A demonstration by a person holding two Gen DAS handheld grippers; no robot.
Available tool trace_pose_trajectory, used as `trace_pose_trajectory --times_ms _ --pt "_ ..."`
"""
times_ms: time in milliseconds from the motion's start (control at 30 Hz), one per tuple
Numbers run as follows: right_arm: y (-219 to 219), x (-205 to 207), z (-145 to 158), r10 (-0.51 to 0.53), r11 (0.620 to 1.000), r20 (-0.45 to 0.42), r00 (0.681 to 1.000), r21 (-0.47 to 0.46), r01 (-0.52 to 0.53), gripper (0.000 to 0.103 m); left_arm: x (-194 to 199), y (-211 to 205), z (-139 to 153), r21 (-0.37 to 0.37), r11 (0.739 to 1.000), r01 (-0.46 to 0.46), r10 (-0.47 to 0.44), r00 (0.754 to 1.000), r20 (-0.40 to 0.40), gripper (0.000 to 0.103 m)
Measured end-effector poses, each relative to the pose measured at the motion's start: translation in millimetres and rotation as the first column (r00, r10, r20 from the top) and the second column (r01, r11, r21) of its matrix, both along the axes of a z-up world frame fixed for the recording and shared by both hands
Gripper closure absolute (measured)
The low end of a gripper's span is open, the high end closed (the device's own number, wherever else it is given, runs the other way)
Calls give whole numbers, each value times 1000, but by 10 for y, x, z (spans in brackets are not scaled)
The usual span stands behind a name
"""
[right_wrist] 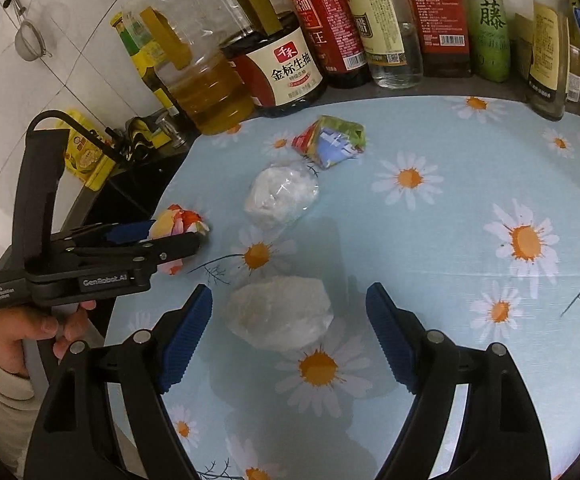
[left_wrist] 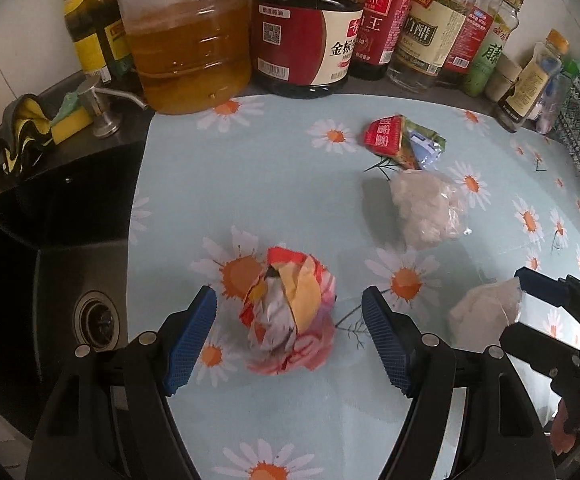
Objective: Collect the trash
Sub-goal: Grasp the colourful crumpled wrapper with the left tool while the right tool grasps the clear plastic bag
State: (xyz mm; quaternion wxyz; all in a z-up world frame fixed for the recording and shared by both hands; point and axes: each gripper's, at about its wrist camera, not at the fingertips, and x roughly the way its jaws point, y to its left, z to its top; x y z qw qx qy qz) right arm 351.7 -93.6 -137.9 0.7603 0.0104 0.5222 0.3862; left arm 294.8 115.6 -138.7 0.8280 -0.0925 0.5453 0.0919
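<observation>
A crumpled red, yellow and white wrapper ball (left_wrist: 290,312) lies on the daisy-print cloth (left_wrist: 282,184). My left gripper (left_wrist: 288,294) stands open around it, with a gap at each blue pad. In the right wrist view a crumpled white wad (right_wrist: 280,312) sits between the open jaws of my right gripper (right_wrist: 290,290), untouched. The same wad (left_wrist: 485,312) and right gripper (left_wrist: 513,304) show at the right edge of the left wrist view. Farther back lie a white plastic bundle (left_wrist: 425,208) and a red-green packet (left_wrist: 405,142).
Oil, soy sauce and vinegar bottles (left_wrist: 305,40) line the back edge of the cloth. A dark sink (left_wrist: 50,280) with a drain lies to the left, with a soap pump (left_wrist: 98,108) and a sponge (left_wrist: 70,120) behind it. A hand (right_wrist: 30,328) holds the left gripper.
</observation>
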Motion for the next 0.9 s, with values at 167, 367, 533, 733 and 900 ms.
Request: trace_pose_trajectory --times_ms 167,367,533,733,900 --pt "48 -16 -62 16 1000 -5 1000 -8 -16 24 41 40 11 18 999 -30 29 999 29 31" --pt "81 -24 -95 11 1000 8 1000 -15 -11 33 47 7 -21 19 1000 -6 5 1000 25 45" --pt "99 -72 -98 24 1000 19 1000 -20 -24 43 3 -36 -39 13 1000 17 -17 999 27 57" --pt "91 -124 -92 31 999 38 999 -26 -30 48 -29 -66 -31 3 1000 30 -30 999 40 62" --pt "67 -178 -43 23 1000 50 998 -15 -22 49 -79 -103 35 4 999 46 -46 997 55 62"
